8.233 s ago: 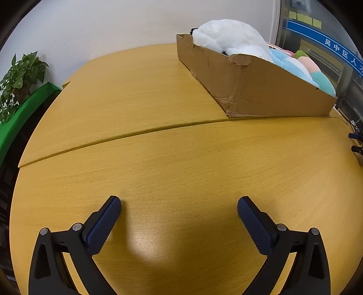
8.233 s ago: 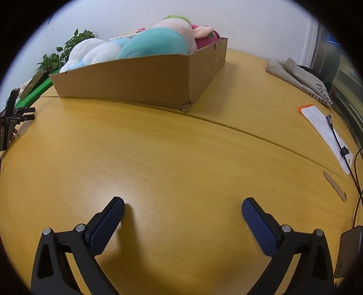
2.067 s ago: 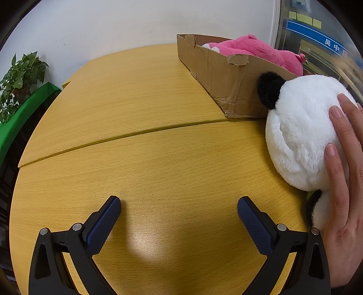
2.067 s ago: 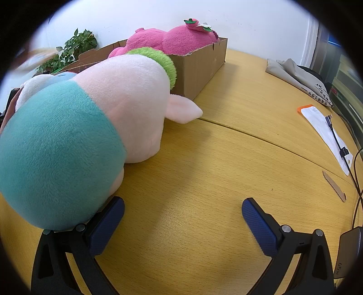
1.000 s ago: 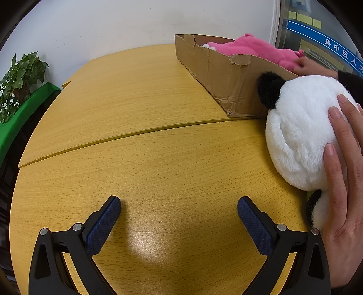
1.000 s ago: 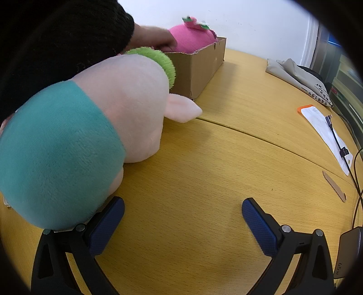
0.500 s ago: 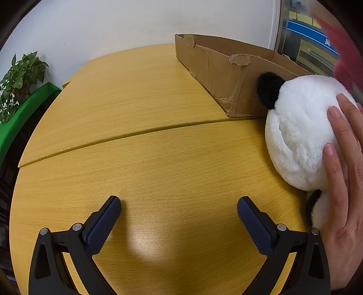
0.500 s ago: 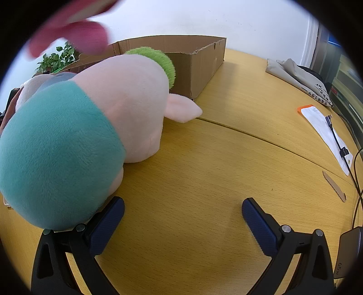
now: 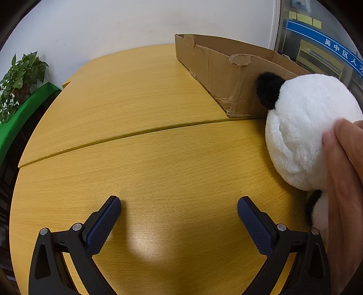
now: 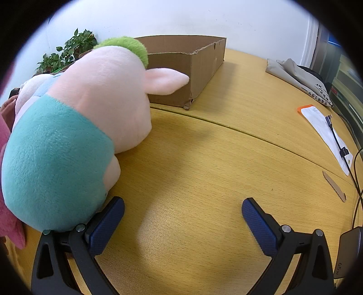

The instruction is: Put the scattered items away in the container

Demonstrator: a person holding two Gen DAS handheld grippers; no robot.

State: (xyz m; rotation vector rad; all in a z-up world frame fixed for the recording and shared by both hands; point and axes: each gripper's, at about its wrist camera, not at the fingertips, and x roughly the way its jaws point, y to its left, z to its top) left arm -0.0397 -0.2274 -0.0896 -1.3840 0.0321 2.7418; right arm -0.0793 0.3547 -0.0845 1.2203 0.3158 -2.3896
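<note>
Both grippers, left gripper [image 9: 179, 212] and right gripper [image 10: 182, 212], idle with jaws apart, cardboard box [image 10: 199, 61] looks empty; first pick probably the pig plush [image 10: 74, 127].

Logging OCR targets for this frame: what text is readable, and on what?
"吴中区人": white characters on the blue sign behind the glass, cut off at the frame edge.
"65W": on the dark charger at the table edge.
Black print on the grey bag: too distorted to read.
Yellow notes above the sign: no legible writing.
Cardboard box, plush toys: no text seen.
</note>
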